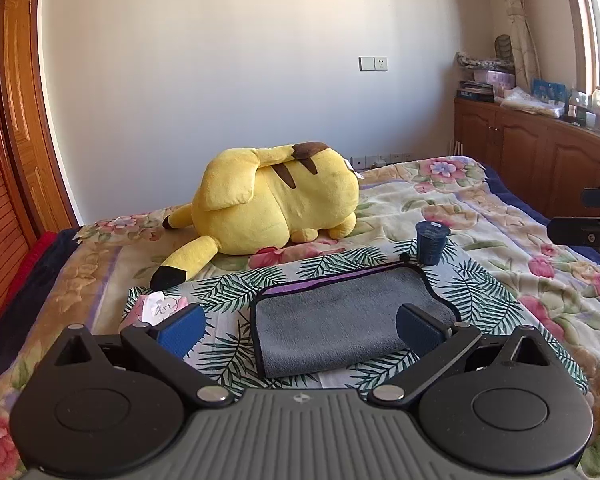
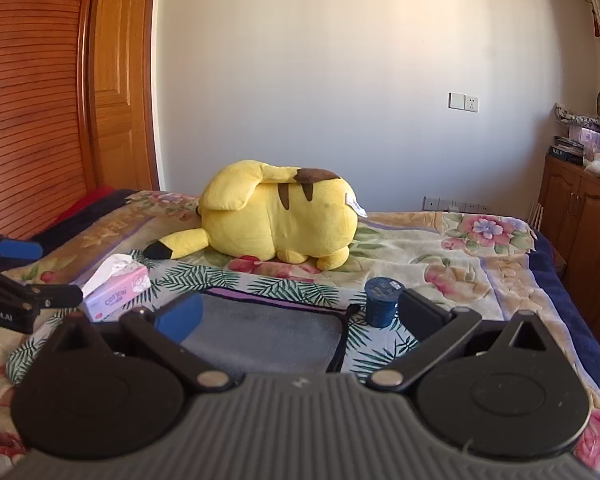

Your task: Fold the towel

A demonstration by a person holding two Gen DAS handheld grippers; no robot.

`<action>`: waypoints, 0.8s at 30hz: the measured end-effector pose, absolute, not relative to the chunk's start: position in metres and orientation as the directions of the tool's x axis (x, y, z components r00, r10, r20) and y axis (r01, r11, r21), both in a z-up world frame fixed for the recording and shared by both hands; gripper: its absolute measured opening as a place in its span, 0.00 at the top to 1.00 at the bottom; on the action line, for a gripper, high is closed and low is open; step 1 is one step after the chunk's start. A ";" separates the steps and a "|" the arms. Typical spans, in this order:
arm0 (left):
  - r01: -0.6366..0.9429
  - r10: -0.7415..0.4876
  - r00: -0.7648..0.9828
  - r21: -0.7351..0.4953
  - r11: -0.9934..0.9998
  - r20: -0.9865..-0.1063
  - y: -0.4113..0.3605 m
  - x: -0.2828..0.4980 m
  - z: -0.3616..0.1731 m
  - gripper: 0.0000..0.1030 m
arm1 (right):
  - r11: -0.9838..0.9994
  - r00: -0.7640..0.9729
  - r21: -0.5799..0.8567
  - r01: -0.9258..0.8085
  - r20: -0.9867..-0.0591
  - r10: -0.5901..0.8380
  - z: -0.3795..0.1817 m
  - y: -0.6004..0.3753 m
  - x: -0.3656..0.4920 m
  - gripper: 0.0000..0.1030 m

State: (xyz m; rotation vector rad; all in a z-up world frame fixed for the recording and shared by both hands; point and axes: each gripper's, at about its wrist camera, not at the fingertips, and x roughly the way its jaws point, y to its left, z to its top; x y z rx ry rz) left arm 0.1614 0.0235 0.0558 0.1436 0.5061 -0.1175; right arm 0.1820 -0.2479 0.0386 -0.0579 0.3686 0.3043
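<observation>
- A tissue box is seen at the left edge of the leaf-print cloth on the bed.
- The left gripper is held with fingers wide apart, empty.
- The grey towel is laid folded mid-cloth.
- A blue cup is parked just beside its far right corner.
- The right gripper is likewise spread, nothing gripped.

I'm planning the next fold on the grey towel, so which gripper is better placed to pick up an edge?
Left, probably. The left gripper is open with the towel centred between its fingers. The right gripper is open too, but sits off toward the towel's right edge, near the blue cup.
</observation>
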 end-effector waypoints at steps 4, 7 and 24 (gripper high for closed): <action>0.152 -0.085 0.872 0.102 0.983 -0.483 0.022 0.147 0.060 0.16 | 0.952 0.889 -0.001 -0.305 -0.358 0.285 0.040 -0.245 0.170 0.00; 0.155 -0.090 0.873 0.099 0.983 -0.480 0.020 0.136 0.063 0.16 | 0.953 0.891 0.007 -0.304 -0.353 0.287 0.042 -0.244 0.161 0.00; 0.107 -0.068 0.896 0.065 0.992 -0.438 0.009 0.067 0.074 0.16 | 0.955 0.904 0.016 -0.295 -0.319 0.284 0.048 -0.239 0.102 0.00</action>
